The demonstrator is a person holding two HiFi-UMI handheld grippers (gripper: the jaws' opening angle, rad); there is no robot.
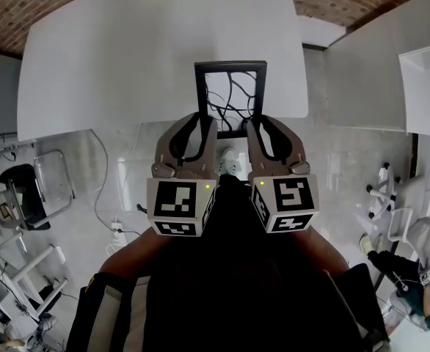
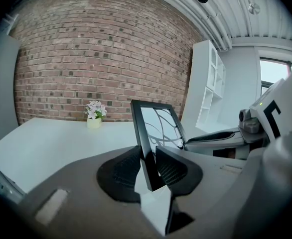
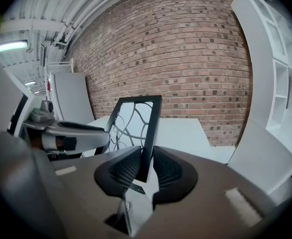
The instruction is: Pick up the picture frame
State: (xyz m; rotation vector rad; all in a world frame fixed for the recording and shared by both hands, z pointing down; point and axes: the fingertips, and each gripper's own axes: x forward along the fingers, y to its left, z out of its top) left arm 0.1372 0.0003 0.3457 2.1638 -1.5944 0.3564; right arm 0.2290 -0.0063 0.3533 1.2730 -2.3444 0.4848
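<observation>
Both grippers clamp the picture frame [image 1: 230, 97] upright by its side edges, the left gripper [image 1: 202, 120] on the left and the right gripper [image 1: 263, 121] on the right. It hangs at the near edge of a bare white table [image 1: 127, 57]. A small flower pot [image 2: 94, 116] stands at the far side by the brick wall [image 2: 101, 49], with white shelving [image 2: 208, 88] alongside.

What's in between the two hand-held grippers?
The picture frame. In the head view, the left hand-held gripper pinches its left edge and the right hand-held gripper pinches its right edge.
</observation>
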